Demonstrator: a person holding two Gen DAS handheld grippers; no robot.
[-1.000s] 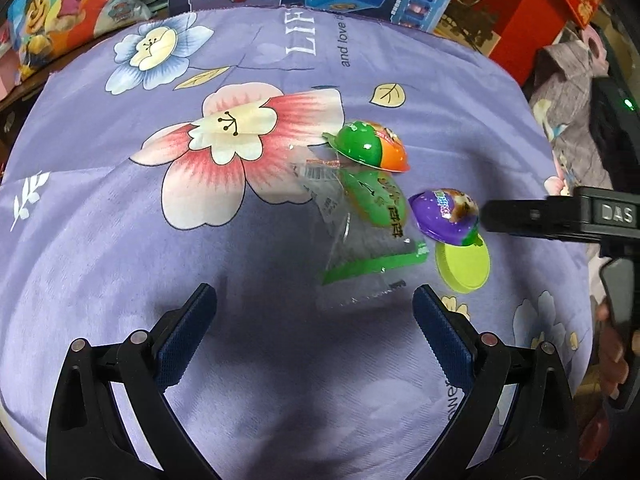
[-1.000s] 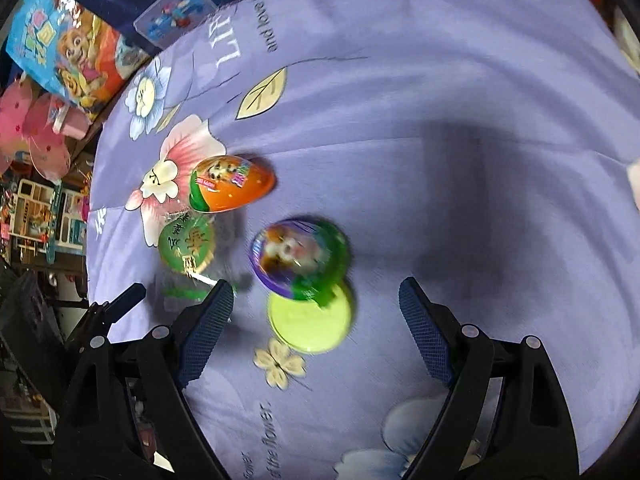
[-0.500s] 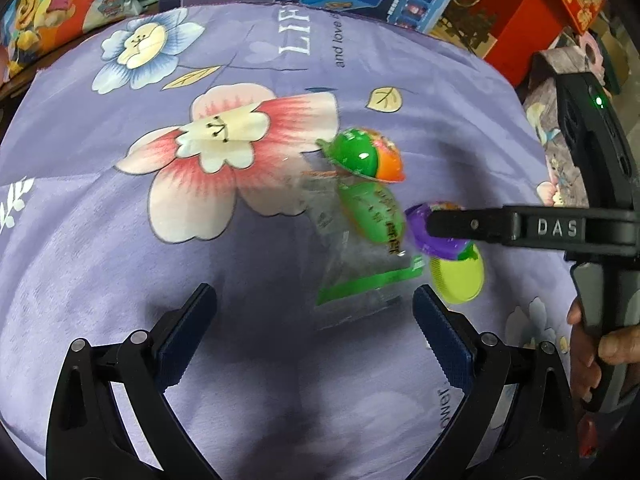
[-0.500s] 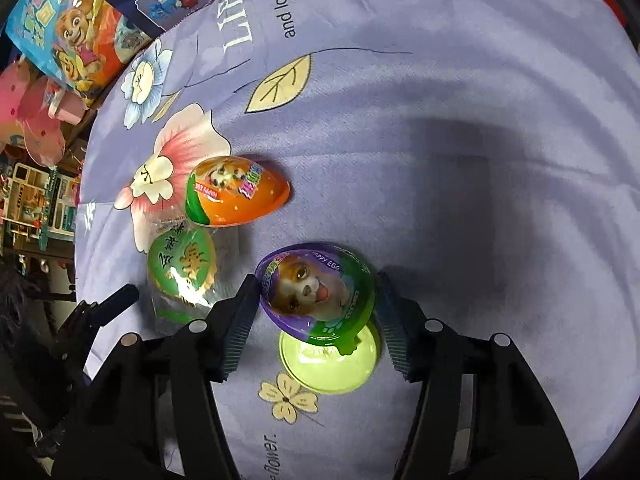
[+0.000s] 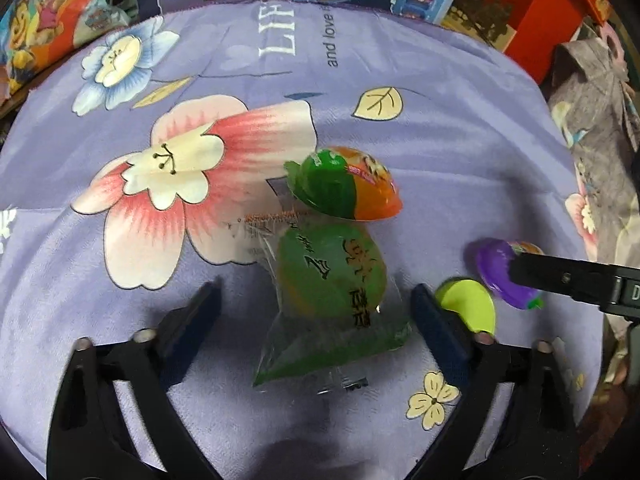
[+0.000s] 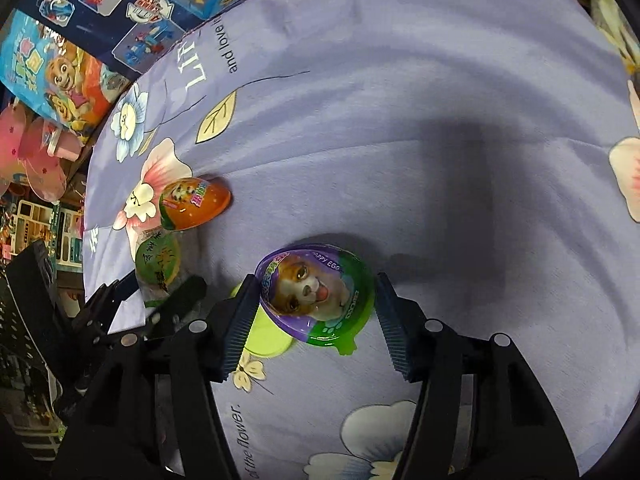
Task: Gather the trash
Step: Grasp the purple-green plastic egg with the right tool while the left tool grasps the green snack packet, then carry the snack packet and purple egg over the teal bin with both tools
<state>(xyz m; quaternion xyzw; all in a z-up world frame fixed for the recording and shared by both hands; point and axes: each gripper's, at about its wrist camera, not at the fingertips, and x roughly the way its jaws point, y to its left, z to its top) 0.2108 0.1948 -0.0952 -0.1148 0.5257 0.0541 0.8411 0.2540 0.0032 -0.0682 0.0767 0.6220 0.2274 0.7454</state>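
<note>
Your right gripper (image 6: 316,312) jaws clamp the slick purple egg (image 6: 316,294), which could squirt out, while your left gripper (image 5: 316,308), jaws apart, may crush the green packet (image 5: 332,280).

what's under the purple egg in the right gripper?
Partly under the purple egg lies a lime-green disc on the purple cloth. The egg and the right gripper cover most of it, so its full shape is hidden.

left gripper (image 5: 316,312): black frame, blue ribbed pads, silver screws | right gripper (image 6: 316,312): same build
</note>
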